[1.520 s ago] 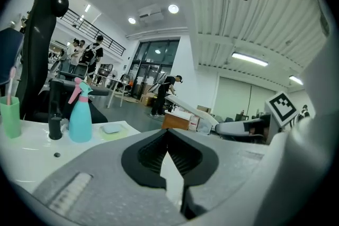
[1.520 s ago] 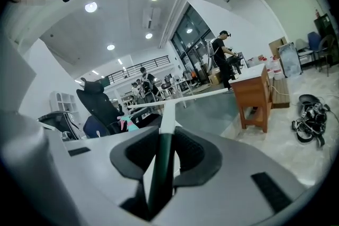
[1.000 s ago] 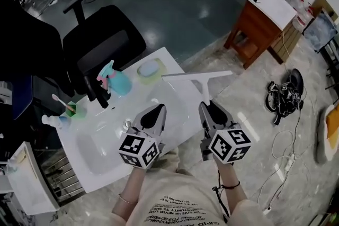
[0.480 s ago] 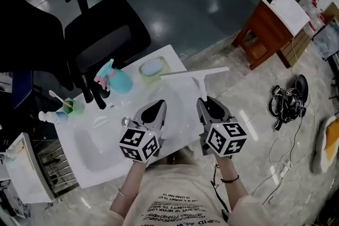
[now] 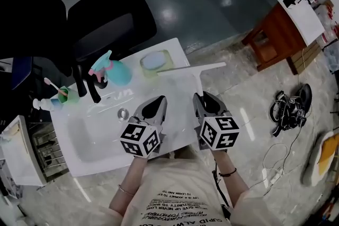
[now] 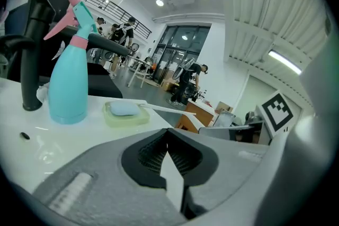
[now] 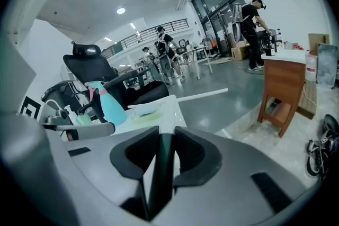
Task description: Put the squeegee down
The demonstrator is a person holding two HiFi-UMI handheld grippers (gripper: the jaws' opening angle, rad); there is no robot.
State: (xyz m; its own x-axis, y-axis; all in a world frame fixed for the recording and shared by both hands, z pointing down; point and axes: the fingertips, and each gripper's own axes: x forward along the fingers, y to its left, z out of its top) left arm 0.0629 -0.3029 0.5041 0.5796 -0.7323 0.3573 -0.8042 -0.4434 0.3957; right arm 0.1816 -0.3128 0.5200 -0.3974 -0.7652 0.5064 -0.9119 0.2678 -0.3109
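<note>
The white squeegee [image 5: 190, 68] has its long blade across the far right corner of the white sink counter [image 5: 175, 129]. Its handle runs back into my right gripper [image 5: 199, 97], which is shut on it. In the right gripper view the handle sits between the dark pads of the right gripper [image 7: 165, 137], and the squeegee's blade [image 7: 201, 95] stretches right beyond the counter edge. I cannot tell whether the blade touches the counter. My left gripper [image 5: 156, 105] hovers over the counter's front beside the right one. The left gripper [image 6: 167, 135] is shut, with nothing held.
A teal spray bottle [image 5: 114, 72], a soap dish [image 5: 153, 62], a black faucet [image 5: 85, 84] and a green cup [image 5: 68, 95] line the counter's back. The basin [image 5: 100, 135] lies left of the grippers. A black chair [image 5: 106, 24] stands behind; a wooden desk [image 5: 280, 34] and cables [image 5: 288, 106] are to the right.
Both grippers have come down toward the counter. The squeegee has come down with the right one, and its blade now lies over the counter's far right corner.
</note>
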